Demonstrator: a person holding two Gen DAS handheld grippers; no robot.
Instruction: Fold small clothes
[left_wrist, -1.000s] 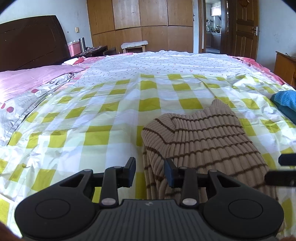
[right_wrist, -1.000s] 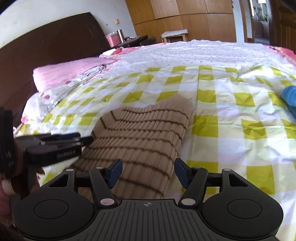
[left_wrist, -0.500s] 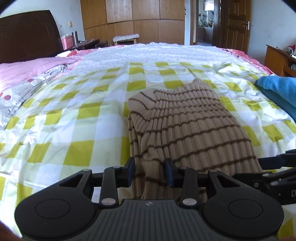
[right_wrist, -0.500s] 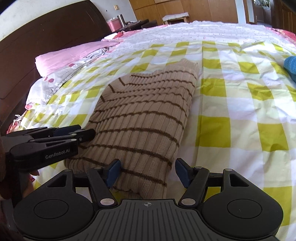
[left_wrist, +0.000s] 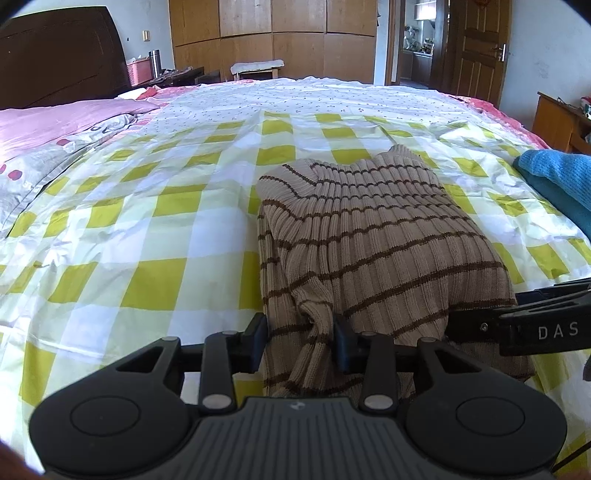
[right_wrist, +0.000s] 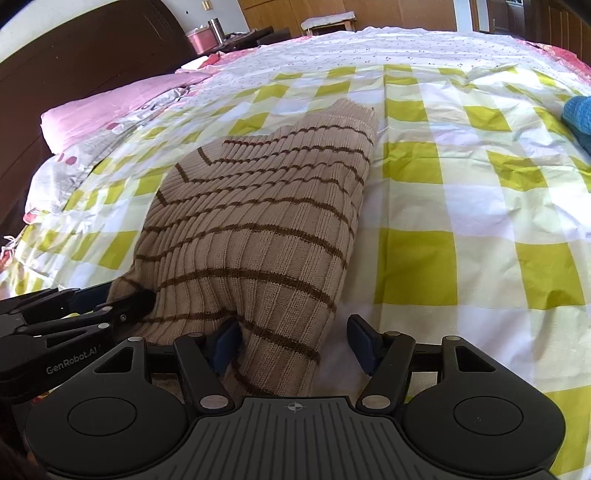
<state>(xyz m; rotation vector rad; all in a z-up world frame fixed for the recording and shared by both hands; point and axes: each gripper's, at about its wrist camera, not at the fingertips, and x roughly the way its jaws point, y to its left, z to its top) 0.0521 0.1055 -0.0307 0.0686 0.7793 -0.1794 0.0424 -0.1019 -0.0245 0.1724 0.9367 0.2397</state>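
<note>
Lying on the yellow-checked bedsheet (left_wrist: 155, 206), the beige striped sweater (left_wrist: 369, 236) sat folded lengthwise, its near edge at our tongs. Our left tongs (left_wrist: 301, 341) were opening, narrow, with a bunched fold between the pads. Our right tongs (right_wrist: 291, 341) were closing, still wide, the sweater's near right corner between them and the right pad clear of it. A blue garment (left_wrist: 561, 177) lay well apart.

checked bedsheet (left_wrist: 155, 273), pink pillow (left_wrist: 55, 122), wooden wardrobe (left_wrist: 273, 40)
</note>
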